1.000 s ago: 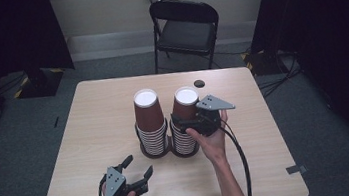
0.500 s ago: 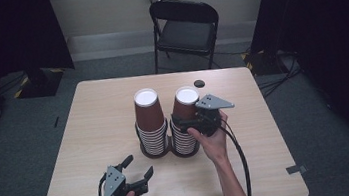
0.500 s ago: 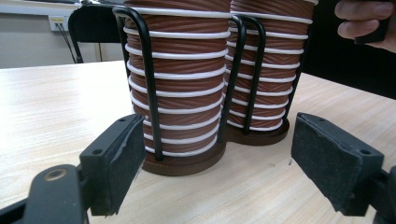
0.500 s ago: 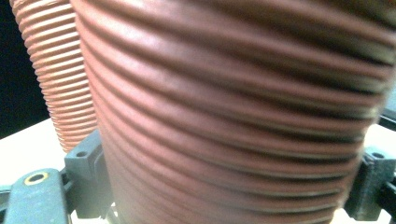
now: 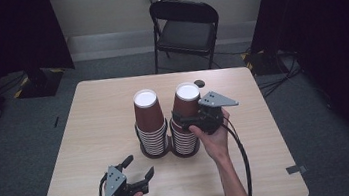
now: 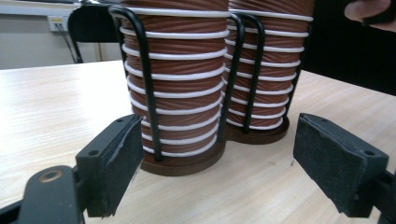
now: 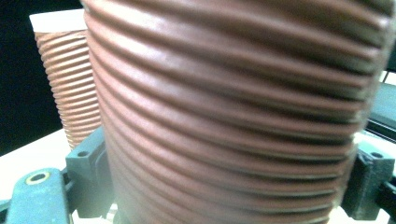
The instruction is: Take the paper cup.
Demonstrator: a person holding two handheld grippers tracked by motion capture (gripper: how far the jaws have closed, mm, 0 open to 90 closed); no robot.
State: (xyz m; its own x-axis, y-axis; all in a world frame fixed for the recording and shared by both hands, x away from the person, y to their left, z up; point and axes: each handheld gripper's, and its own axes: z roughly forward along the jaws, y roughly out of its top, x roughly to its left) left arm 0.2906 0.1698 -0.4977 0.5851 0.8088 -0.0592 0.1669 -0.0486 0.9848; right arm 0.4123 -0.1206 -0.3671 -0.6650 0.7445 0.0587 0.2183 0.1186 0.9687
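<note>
Two stacks of ribbed brown paper cups stand in black wire holders mid-table: the left stack (image 5: 151,126) (image 6: 177,70) and the right stack (image 5: 185,137) (image 6: 271,70). My right gripper (image 5: 187,118) (image 7: 229,182) reaches in from the right. Its jaws have just been closing and press on both sides of the right stack's top cup (image 5: 187,99) (image 7: 233,93). The left stack's top cup (image 7: 65,79) shows behind it. My left gripper (image 5: 139,166) (image 6: 217,123) rests near the table's front edge, pointing at the holders. Its jaws have just been opening and hold nothing.
A black folding chair (image 5: 184,26) stands beyond the table's far edge. A small dark round object (image 5: 200,83) lies on the wooden table (image 5: 271,166) behind the right stack. Dark curtains hang on both sides.
</note>
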